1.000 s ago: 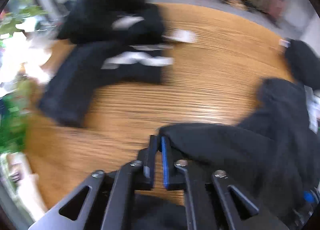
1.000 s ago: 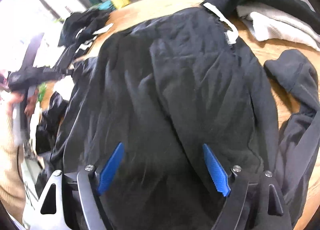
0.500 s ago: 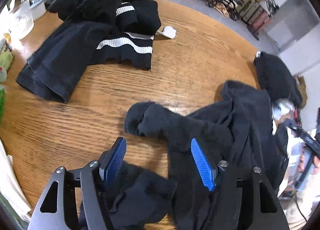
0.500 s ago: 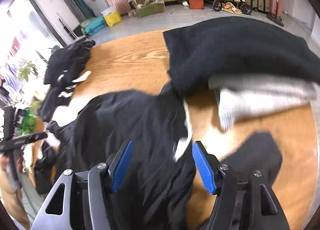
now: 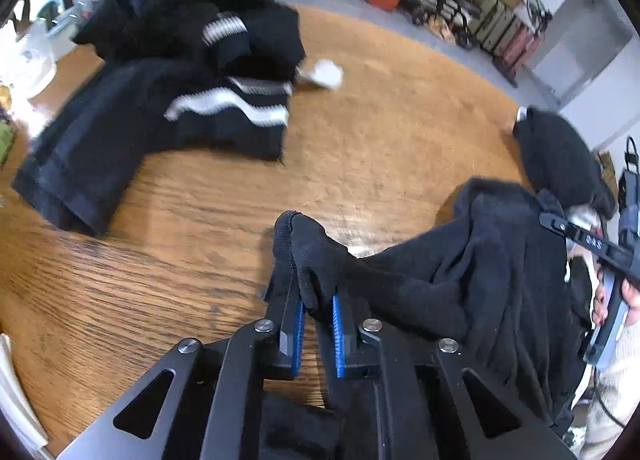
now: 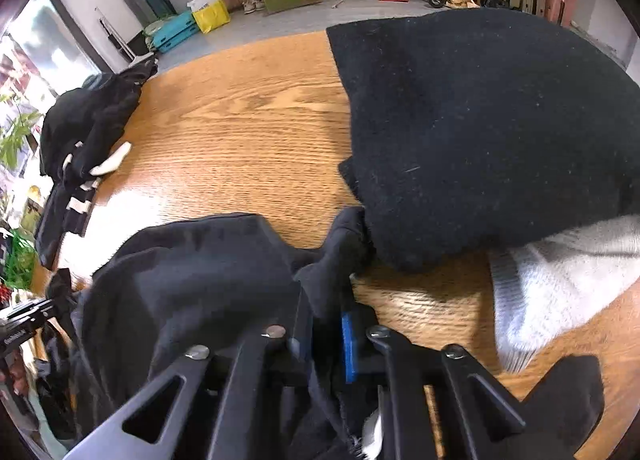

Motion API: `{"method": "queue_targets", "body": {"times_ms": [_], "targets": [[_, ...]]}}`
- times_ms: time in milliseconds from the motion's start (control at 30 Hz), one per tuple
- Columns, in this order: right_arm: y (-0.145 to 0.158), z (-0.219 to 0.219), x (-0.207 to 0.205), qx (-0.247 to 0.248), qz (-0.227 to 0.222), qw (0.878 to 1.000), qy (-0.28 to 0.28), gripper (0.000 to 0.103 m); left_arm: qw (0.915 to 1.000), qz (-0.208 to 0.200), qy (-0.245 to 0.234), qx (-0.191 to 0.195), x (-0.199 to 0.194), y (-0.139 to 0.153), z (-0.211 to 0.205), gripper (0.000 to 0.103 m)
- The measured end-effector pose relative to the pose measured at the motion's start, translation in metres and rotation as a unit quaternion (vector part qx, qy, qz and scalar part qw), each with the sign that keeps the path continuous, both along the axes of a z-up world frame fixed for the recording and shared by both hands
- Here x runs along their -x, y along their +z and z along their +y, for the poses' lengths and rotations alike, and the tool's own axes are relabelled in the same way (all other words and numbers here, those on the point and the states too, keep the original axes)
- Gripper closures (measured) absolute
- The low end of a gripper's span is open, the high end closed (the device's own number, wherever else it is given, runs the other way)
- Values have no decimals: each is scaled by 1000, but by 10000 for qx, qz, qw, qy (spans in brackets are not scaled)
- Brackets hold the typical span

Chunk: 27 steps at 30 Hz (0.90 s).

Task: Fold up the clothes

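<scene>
A black sweatshirt (image 5: pixel 472 260) lies crumpled on the round wooden table (image 5: pixel 360 148). My left gripper (image 5: pixel 316 324) is shut on its ribbed cuff (image 5: pixel 292 236), which sticks up between the blue pads. In the right wrist view the same black sweatshirt (image 6: pixel 192 268) bunches at the lower left. There my right gripper (image 6: pixel 326 340) is shut on a fold of its fabric (image 6: pixel 340 252). The other hand-held gripper (image 5: pixel 588 244) and a person's hand show at the right edge of the left wrist view.
A black garment with white stripes (image 5: pixel 224 108) lies at the far left over a black pile (image 5: pixel 180 0). A folded black garment (image 6: pixel 480 120) rests on a grey-white one (image 6: pixel 560 268) to the right. A small white scrap (image 5: pixel 326 74) lies on the wood. Boxes and luggage stand beyond.
Both grippers were open half a second ago and have now shut on the black sweatshirt, the left on the cuff and the right on a fold.
</scene>
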State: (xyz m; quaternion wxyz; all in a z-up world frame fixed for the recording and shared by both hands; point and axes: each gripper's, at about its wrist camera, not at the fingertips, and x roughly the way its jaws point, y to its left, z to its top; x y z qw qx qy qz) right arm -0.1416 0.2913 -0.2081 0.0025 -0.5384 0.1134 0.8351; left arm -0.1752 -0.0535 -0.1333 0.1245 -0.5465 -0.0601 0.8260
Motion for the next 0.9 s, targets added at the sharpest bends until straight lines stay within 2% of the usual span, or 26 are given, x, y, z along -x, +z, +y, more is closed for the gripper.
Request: {"method": "queue_targets", "body": {"times_ms": [133,200,233,333,400,433,467,500,533,600,633,733,800,867,900], "targets": [[49,-13,-8,-99,685,9974,210,93,9972,637,377,-129,3,47,-29,95],[81,-20,-9,-207,1129,9929,316,93,9883,1380,645,20,1,87,-45,95],[99,-25,-9,-290,1398,9891,361,94,9844,1584,762,53,6,102,-51,95],[159,-35,-3,-514,2181,9735,461,94,9743,1971,1086,89,27,137,-65,95],[184,-39,16,-572,2362,9694,340,93,9661,2226,1301,113,41,161,-75,92],[196,-39,29,-560,2450,9676,240,90,9616,2353,1408,125,49,173,-79,87],[201,-39,44,-601,2471,9671,53,76,9617,2204,1592,355,62,174,-83,65],[205,-39,60,-664,2462,9668,-169,44,9619,1943,1803,668,77,170,-86,36],[204,-38,69,-621,2430,9674,-347,24,9618,1818,1922,703,82,165,-91,30],[197,-39,83,-445,2346,9688,-664,23,9626,1701,2058,460,77,154,-107,29],[188,-40,82,-310,2238,9724,-590,23,9632,1661,2097,255,70,148,-115,28],[153,-46,64,153,1819,9832,-75,23,9758,1273,1777,-59,37,114,-123,28],[117,-60,35,143,1376,9896,395,26,9921,700,1019,190,10,80,-105,28],[78,-78,-4,167,971,9907,934,33,9973,242,316,617,-16,49,-77,28],[63,-85,-21,159,791,9902,1136,35,9961,30,-53,877,-29,33,-60,28]]}}
